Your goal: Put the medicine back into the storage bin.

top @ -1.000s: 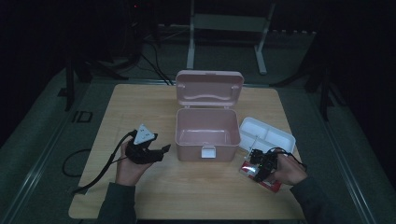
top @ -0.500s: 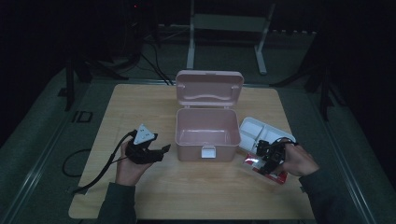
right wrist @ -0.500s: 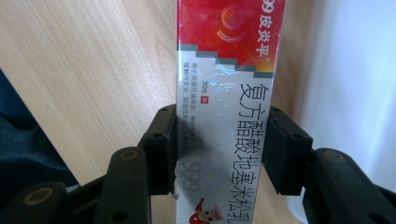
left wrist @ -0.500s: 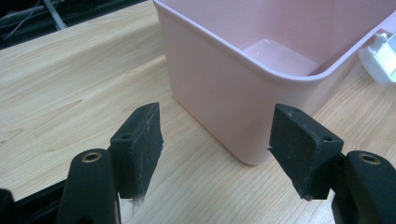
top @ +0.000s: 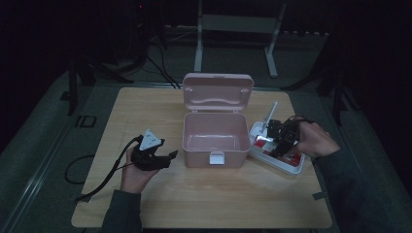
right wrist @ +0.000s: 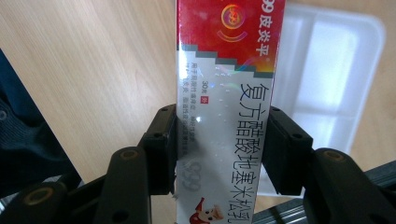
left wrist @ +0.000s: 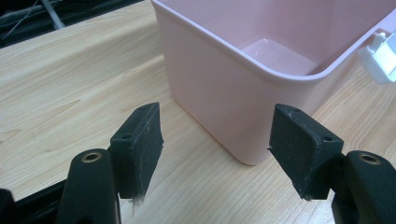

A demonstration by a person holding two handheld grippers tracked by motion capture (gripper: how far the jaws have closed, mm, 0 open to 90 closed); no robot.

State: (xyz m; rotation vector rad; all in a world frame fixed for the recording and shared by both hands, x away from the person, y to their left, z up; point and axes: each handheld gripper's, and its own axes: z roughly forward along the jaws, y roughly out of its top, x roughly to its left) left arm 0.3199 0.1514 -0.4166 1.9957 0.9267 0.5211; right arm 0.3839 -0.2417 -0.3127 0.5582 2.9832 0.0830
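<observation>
My right gripper (top: 275,140) is shut on a long red and silver medicine carton (right wrist: 223,88) with Chinese print; its jaws press the carton's two long sides. In the high view the carton (top: 265,142) hangs above a white compartment tray (top: 291,167), just right of the open pink plastic box (top: 216,145). My left gripper (top: 167,158) rests on the table left of the box and points at it. Its jaws (left wrist: 215,135) stand open and empty, facing the box's near corner (left wrist: 233,93).
The box's lid (top: 217,90) stands upright at the back, and a white latch (left wrist: 379,58) hangs on its front wall. The white tray (right wrist: 327,70) lies under and beyond the carton. A person's sleeve (right wrist: 28,140) is at the left. Bare wood (top: 145,111) spreads left of the box.
The right hand has lifted the carton off the table's front right part and carried it up and back over the white tray. The left hand has stayed put.
</observation>
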